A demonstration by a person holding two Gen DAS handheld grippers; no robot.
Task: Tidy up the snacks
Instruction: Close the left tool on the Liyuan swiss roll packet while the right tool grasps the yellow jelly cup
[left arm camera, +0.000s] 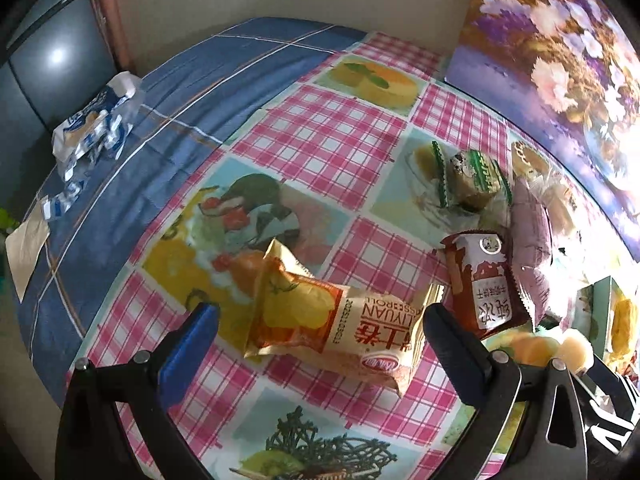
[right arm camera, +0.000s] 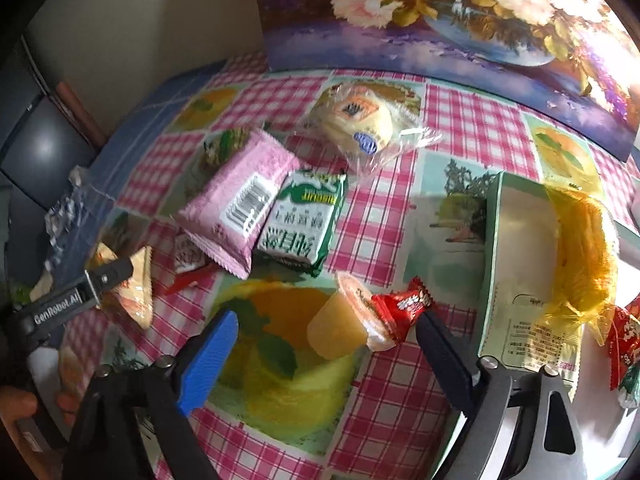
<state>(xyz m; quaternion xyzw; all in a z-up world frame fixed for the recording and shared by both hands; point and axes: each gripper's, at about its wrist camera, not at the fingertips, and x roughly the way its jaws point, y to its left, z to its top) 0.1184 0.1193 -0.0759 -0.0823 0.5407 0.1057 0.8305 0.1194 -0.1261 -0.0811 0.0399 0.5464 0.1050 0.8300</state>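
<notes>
My left gripper [left arm camera: 320, 344] gapes wide, holding nothing; the orange roll packet [left arm camera: 336, 320] lies loose between my fingers. At one o'clock a red-brown packet [left arm camera: 486, 280] crowds it. My right gripper [right arm camera: 324, 344] is spread wide too, a jelly cup [right arm camera: 340, 328] just ahead. Beyond, at eleven, pink wafer pack [right arm camera: 236, 204] touches green biscuit pack [right arm camera: 304, 220]. Checked tablecloth [left arm camera: 328, 140] lies open toward twelve.

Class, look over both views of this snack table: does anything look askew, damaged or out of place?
Yes. The jelly cup lies tipped on its side between the open right gripper fingers. The pink packet leans on the green biscuit pack. Crumpled blue-and-white wrappers sit apart on the blue cloth, looking torn open.
</notes>
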